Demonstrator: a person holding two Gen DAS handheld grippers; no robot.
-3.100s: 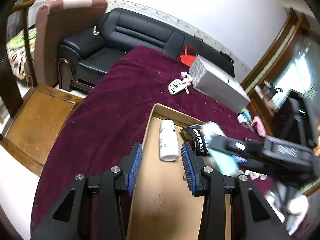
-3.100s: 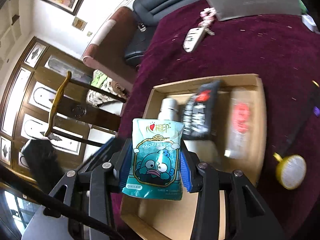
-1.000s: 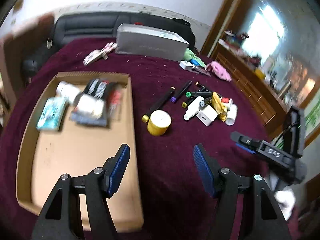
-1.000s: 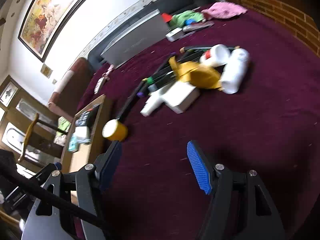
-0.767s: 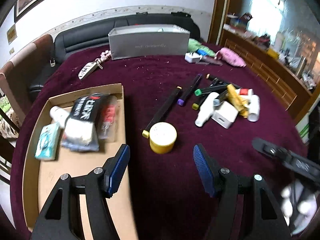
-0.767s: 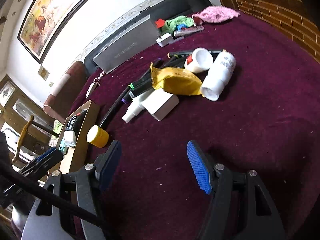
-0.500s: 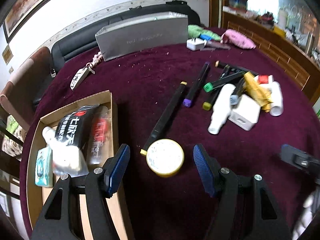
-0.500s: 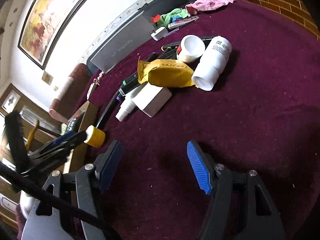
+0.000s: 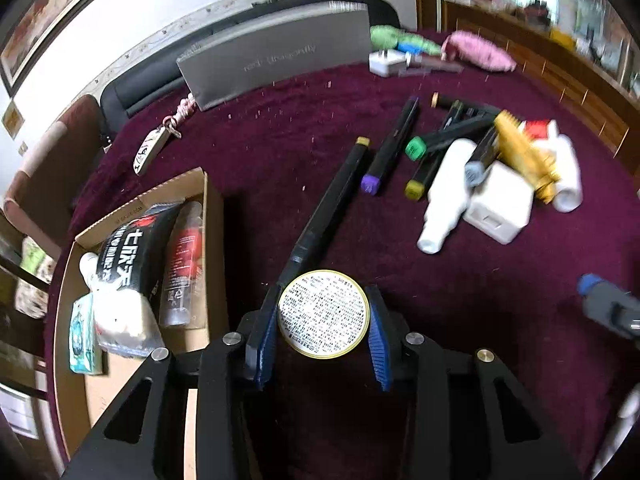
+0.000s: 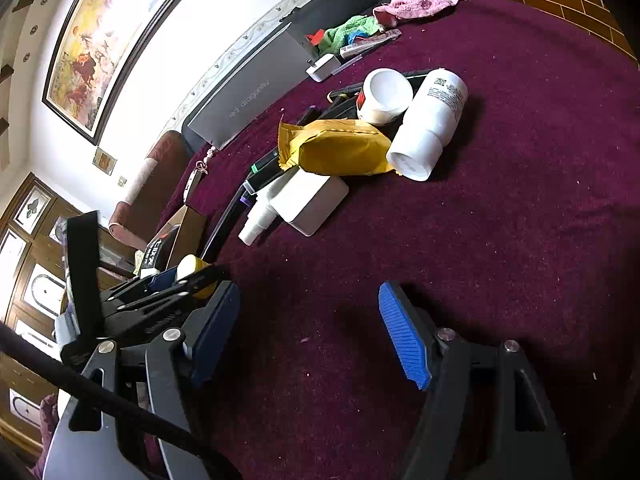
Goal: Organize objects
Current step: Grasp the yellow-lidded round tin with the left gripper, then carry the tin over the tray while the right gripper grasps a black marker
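The left gripper (image 9: 323, 338) is seen w/ jaws closing; a yellow tin (image 9: 323, 314) is set between the blue pads (image 9: 267, 344), which meet its sides or nearly so. Contact can't be fully confirmed. The tin rests on the maroon cloth (image 9: 460, 280). A long black marker (image 9: 332, 208) runs away from the tin, just beyond the left pad. To the gripper's left a cardboard tray (image 9: 208, 208) is placed, w/ a black pouch (image 9: 120, 248), a clear bottle (image 9: 184, 252) & a teal packet (image 9: 82, 332) inside.

The right gripper (image 10: 308, 332) is held w/ jaws wide apart & opening; nothing is between them, only cloth. Ahead of it a pile is seen: white box (image 10: 314, 200), yellow pack (image 10: 340, 146), white bottle (image 10: 432, 124), round tub (image 10: 386, 94), markers (image 10: 264, 168). Well beyond, a grey box (image 10: 248, 104) is stood.
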